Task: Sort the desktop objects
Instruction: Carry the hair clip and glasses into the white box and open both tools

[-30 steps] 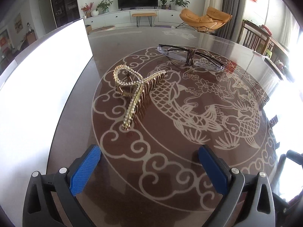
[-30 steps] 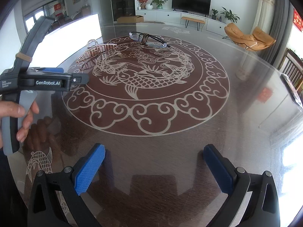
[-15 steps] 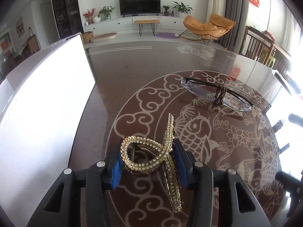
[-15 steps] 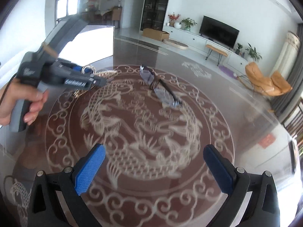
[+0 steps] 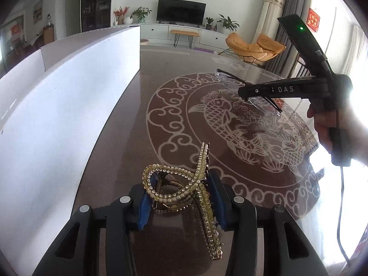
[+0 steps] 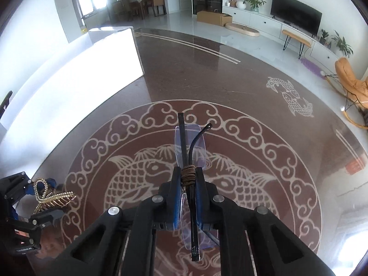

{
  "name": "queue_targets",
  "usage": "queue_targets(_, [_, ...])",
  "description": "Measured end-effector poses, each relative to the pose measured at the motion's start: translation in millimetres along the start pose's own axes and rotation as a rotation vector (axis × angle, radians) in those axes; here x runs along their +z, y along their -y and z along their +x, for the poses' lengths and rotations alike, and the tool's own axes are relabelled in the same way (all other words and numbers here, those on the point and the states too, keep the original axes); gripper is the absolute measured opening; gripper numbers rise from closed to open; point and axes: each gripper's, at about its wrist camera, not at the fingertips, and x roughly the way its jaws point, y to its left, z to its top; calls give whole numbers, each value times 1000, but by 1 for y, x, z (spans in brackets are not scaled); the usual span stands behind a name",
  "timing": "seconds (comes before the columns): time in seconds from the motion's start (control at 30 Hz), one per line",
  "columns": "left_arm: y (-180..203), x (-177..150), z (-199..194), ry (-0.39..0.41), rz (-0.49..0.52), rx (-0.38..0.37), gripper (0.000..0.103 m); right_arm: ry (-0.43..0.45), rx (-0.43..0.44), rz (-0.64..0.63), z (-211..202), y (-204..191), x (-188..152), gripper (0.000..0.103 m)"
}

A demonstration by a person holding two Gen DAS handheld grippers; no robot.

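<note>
Both fingers just closed: left on beaded hair claw (image 5: 184,188), right on rimless glasses (image 6: 189,161).

Black gripper frames, blue-padded fingers (image 5: 144,209), silver screws (right body marked "DAS", green light).

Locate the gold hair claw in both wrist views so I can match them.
Left wrist view: the hair claw sits bottom centre, clamped between the left gripper pads.
Right wrist view: far lower left, by that same gripper.
Shared landmark: the white box beside it.
</note>
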Motion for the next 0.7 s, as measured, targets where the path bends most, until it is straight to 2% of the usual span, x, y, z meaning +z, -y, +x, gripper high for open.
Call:
queue_targets(0.2, [5,-25,-48,66,-71,-57,45,40,9,41,-55,-29,-51,12])
queue_targets(0.33, [7,-21,-83,116,-91,-81,45,68,8,9,-83,-48,-63,12])
queue_targets(0.43, [-4,-11,-121,169,-120,-84,45,114,31,-23,-106,-69,-46,12])
queue_targets(0.53, [-30,4,-155,208,-155,-43,45,161,76,-78,-122,-106,-16,12])
queue_targets(0.6, [-57,10,-175,226,-183,5,45,193,116,-111,-126,-138,9,12])
queue_targets(0.7, [-105,13,-188,221,-219,124,45,219,200,-133,-117,-188,49,12])
